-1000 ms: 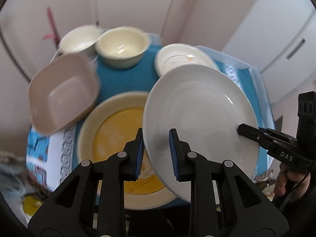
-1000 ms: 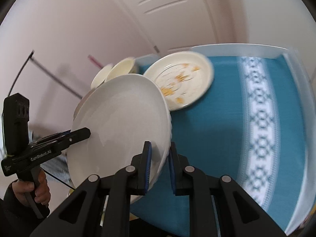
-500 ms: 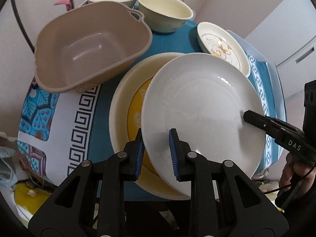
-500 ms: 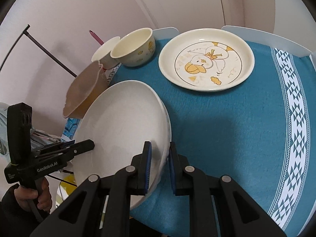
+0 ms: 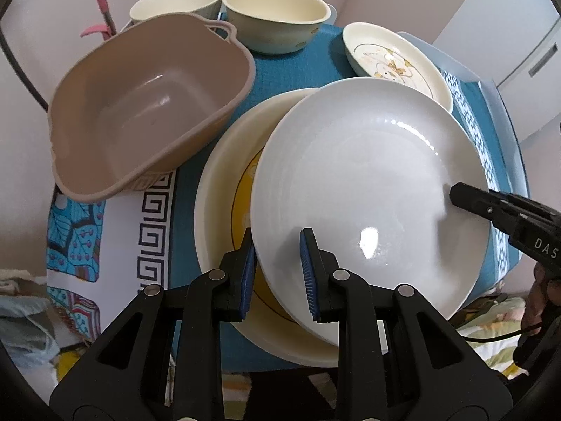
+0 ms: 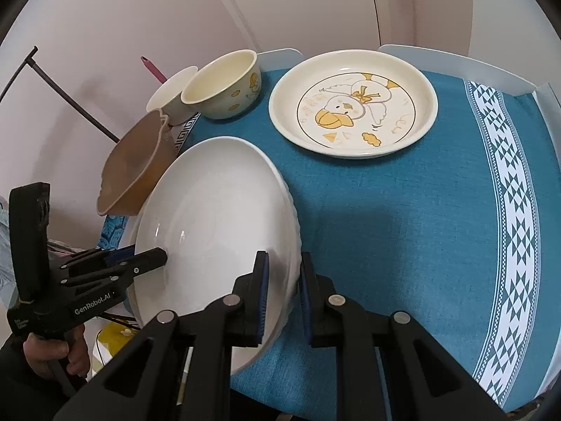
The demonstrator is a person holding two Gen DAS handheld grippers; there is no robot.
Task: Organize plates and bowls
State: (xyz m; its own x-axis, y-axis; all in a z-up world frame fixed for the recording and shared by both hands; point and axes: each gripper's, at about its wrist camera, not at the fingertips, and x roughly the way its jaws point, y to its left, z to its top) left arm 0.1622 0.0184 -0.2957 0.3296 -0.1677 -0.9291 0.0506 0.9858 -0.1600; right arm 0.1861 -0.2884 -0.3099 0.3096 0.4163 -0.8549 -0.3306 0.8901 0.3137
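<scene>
Both the left gripper (image 5: 277,272) and right gripper (image 6: 282,296) are clamped on the white plate (image 5: 368,189), tilted over the yellow-centred plate (image 5: 224,189) (brown tub (image 5: 147,105) at 10 o'clock, bowls (image 5: 277,17) and duck plate (image 6: 354,105) at 12, all empty).

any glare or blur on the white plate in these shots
Left wrist view: sharp, with bright glare spots on the white plate and fisheye bending at the edges. Right wrist view: also sharp, only faint highlights on the plate, duck plate print crisp.
</scene>
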